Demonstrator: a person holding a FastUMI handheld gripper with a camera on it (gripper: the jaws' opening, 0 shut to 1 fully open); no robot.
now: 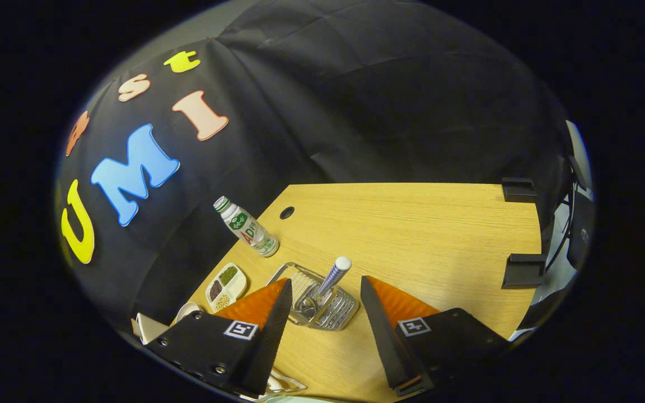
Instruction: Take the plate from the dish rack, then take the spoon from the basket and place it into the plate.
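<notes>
A silver wire basket (pixel 317 305) stands on the wooden table (pixel 423 235), just ahead of and between my two fingers. A spoon (pixel 333 274) with a blue-and-white checked handle and a white end stands in it, leaning up and away. My gripper (pixel 325 294) is open, hovering above the table with nothing between its fingers. The fingertips (pixel 284 291) flank the basket's near side without touching it. At the near table edge, under the left finger, a pale rim (pixel 283 386) peeks out; I cannot tell whether it is the plate.
A small white bottle (pixel 247 226) with a green label stands beyond the basket by the table's left edge. A divided white dish (pixel 225 286) with beans and seeds lies left of the left finger, with white crockery (pixel 188 310) near it. Black clamps (pixel 519 190) grip the table's right edge.
</notes>
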